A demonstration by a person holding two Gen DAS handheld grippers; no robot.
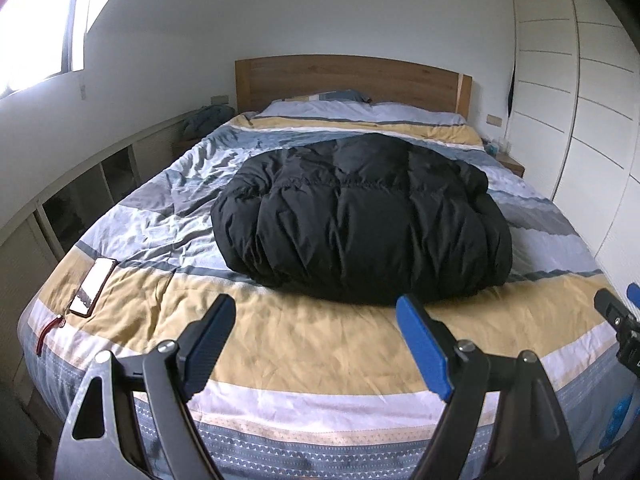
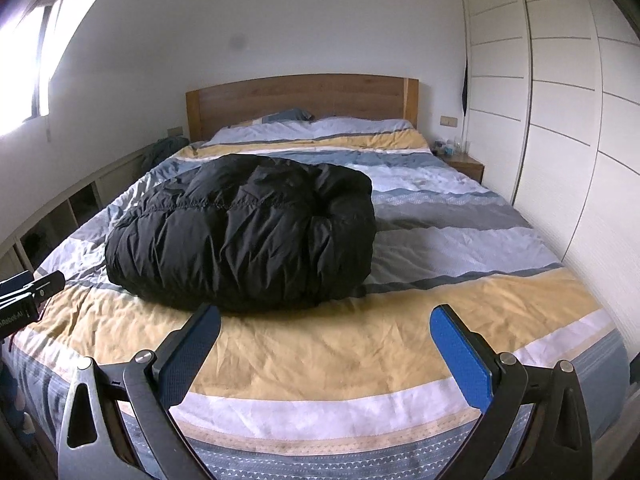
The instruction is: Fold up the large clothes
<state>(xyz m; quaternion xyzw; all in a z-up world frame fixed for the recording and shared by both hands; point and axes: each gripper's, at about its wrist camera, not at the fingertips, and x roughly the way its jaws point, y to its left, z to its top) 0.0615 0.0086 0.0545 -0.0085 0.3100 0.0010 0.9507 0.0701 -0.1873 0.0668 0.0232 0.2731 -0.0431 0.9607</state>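
Bedroom with white walls, wooden headboard [image 1: 352,80], wardrobe doors [image 2: 560,120] along the right side. Striped duvet [image 1: 304,344] is covering the bed, lying rumpled.

Black puffer jacket [image 1: 360,220] is sitting mid-bed as a rounded, bulging bundle, slightly nearer the foot than the headboard. Appears already folded over on itself, though the puffy fill is keeping it from lying flat; judging the fold as done or nearly done.

Left gripper [image 1: 316,308] is hovering over the yellow stripe at the foot of the bed, jaws spread wide, holding nothing, close to but apart from the jacket's near edge. Right gripper [image 2: 326,316] is hovering likewise, jaws apart and empty, just short of the bundle.

Phone [image 1: 93,287] is lying screen-up near the left edge of the bed, well apart from the jacket.

Risks: slick, air-filled fabric is likely springing open if left unpressed. Any grab at a single outer layer is liable to slip or unroll the bundle. Dragging the duvet could be nudging the phone off the edge.
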